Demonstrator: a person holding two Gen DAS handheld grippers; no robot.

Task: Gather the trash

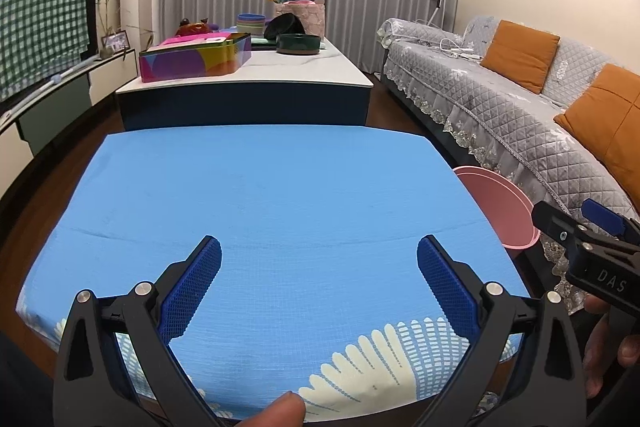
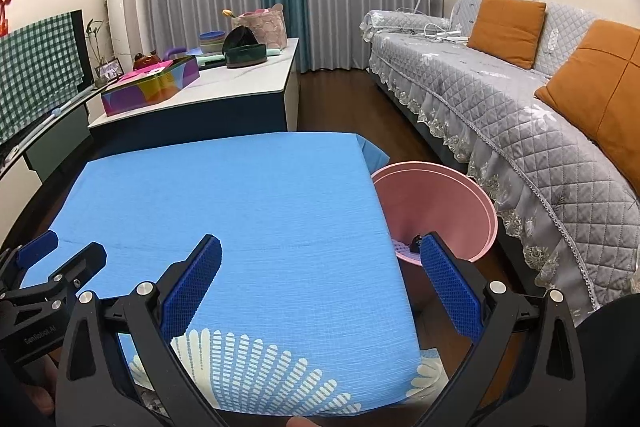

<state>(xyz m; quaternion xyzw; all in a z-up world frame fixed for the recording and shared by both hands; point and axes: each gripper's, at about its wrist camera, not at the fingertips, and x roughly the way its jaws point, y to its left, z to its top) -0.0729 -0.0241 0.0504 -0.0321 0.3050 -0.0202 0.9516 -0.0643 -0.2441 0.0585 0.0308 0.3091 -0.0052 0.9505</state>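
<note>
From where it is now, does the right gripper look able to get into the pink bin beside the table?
Probably yes. The right gripper is open and holds nothing, and the pink bin stands just off the blue tablecloth's right edge, its mouth uncovered. Nothing lies between them.

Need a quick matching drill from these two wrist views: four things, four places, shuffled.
Things:
1. round pink plastic bin
2. square orange cushion
3. multicoloured rectangular tin box
4. open left gripper

Places:
a. on the white-topped table
b. above the blue tablecloth
c. on the floor by the blue cloth's right edge
d. on the grey quilted sofa

Pairs: 1-c, 2-d, 3-a, 4-b
</note>
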